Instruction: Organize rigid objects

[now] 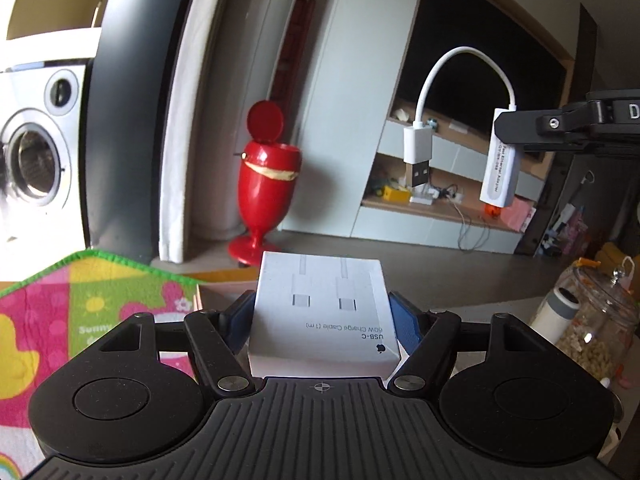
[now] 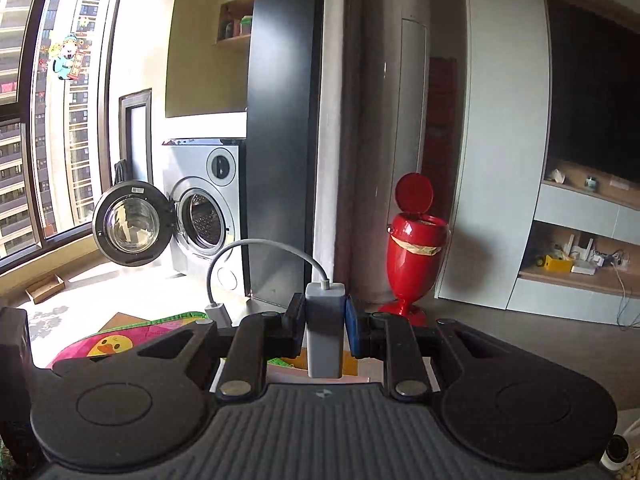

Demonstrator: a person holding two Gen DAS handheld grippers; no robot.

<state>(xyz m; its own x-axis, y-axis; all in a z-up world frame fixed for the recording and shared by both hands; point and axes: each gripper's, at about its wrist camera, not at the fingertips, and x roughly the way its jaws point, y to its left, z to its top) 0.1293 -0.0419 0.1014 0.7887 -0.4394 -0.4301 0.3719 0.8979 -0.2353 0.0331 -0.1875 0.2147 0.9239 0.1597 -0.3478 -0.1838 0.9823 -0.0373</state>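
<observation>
A white USB-C cable box point(image 1: 320, 304) sits between the blue pads of my left gripper point(image 1: 322, 314), whose jaws stand wide and press on both of its sides. My right gripper point(image 2: 325, 320) is shut on a white Ethernet adapter point(image 2: 325, 336), held upright and lifted in the air. The adapter's short cable point(image 2: 260, 242) loops over and ends in a USB plug point(image 2: 218, 310) hanging to the left. In the left wrist view the adapter point(image 1: 500, 172) hangs from the right gripper's fingers point(image 1: 516, 126) at the upper right, with its plug point(image 1: 418, 152) dangling beside it.
A red pedestal bin point(image 1: 264, 184) with its lid up stands on the floor ahead. A washing machine point(image 2: 204, 220) with its door open is at the left. A colourful play mat point(image 1: 80, 320) lies below left. A glass jar point(image 1: 596, 320) stands at the right, with wall shelves point(image 1: 440, 204) behind.
</observation>
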